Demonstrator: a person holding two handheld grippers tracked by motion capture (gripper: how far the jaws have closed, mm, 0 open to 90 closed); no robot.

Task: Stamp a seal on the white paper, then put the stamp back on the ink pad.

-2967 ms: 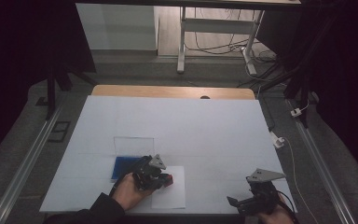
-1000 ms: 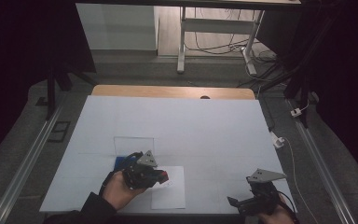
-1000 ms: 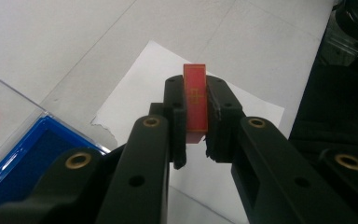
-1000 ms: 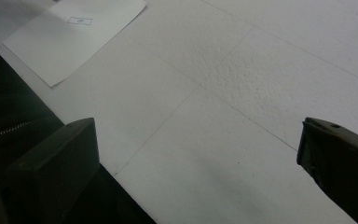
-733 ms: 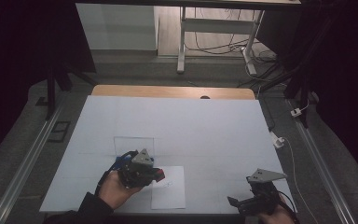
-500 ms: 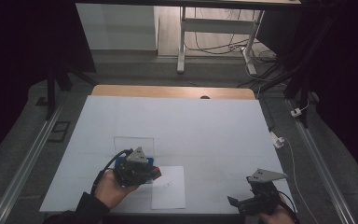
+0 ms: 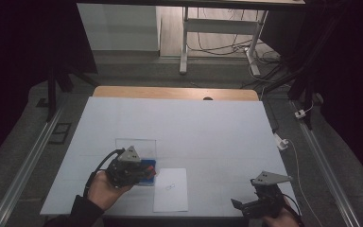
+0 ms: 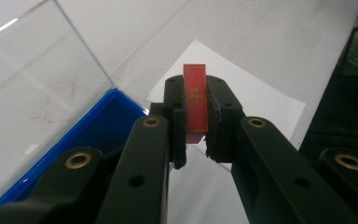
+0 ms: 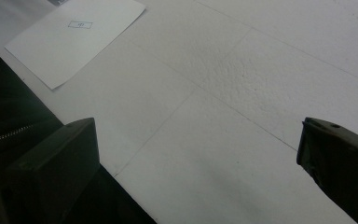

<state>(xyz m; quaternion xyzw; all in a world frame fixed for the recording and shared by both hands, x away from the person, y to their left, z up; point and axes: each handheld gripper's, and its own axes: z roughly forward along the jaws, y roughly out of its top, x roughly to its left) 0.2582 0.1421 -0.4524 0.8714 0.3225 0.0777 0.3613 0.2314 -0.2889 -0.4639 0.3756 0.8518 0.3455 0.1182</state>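
My left gripper (image 8: 196, 133) (image 7: 146, 171) is shut on a small red block (image 8: 196, 103) with gold markings, held upright between the jaws. It hovers over the edge of a blue box (image 8: 79, 140) (image 7: 144, 179) with a clear open lid (image 8: 32, 79) (image 7: 134, 144). Just beyond it lies a white sheet of paper (image 7: 171, 189) (image 8: 256, 98) with a small mark at its middle. My right gripper (image 7: 246, 207) (image 9: 196, 154) rests at the table's near right edge, jaws wide apart, nothing between them.
The white table (image 7: 194, 127) has a wooden strip (image 7: 175, 93) along its far edge. A white plug and cable (image 7: 283, 142) sit at the right edge. The paper (image 9: 74, 37) lies far left in the right gripper view.
My left gripper has drawn back leftward from the paper to the blue box, holding the red block. The right gripper has stayed put.
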